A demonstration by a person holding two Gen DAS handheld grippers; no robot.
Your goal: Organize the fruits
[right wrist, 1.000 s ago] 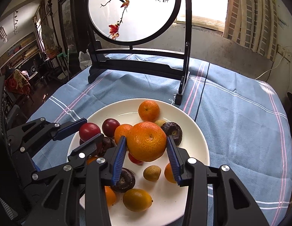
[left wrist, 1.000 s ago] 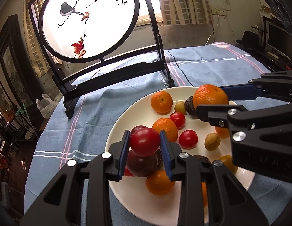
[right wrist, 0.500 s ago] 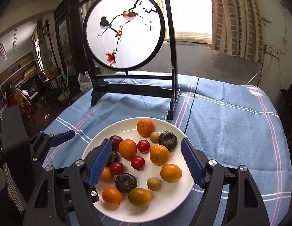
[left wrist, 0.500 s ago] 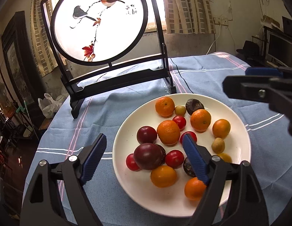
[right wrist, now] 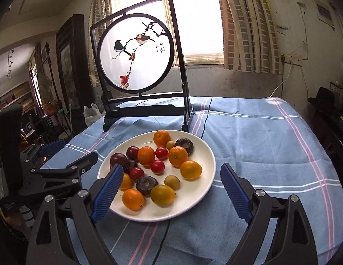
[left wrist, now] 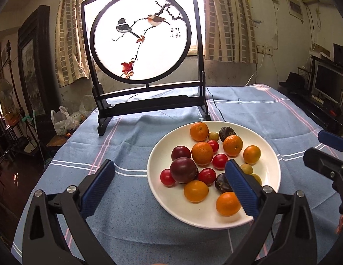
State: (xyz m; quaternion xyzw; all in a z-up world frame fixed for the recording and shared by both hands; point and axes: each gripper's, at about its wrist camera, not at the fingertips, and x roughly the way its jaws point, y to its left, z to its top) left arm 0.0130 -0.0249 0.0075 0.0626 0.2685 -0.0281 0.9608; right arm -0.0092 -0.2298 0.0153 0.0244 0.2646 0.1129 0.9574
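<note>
white plate (left wrist: pixel 268 176) sits on the blue striped tablecloth (left wrist: pixel 131 154), toward its near edge, in front of the black-framed bird screen (left wrist: pixel 145 44) standing at the cloth's far side. all the fruit lies on the plate: oranges (left wrist: pixel 202 153) through the middle and near rim, red cherry tomatoes (left wrist: pixel 219 161) among them, a big dark plum (left wrist: pixel 183 170) at the plate's left side with a second plum just behind it, small greenish fruits and wrinkled dark ones scattered between. my left gripper (left wrist: pixel 169 190) hangs over the plate's near-left rim, fingers spread wide, holding nothing. my right gripper (right wrist: pixel 171 195) hangs over the near rim too, fingers released and empty. no pad touches any fruit.
</note>
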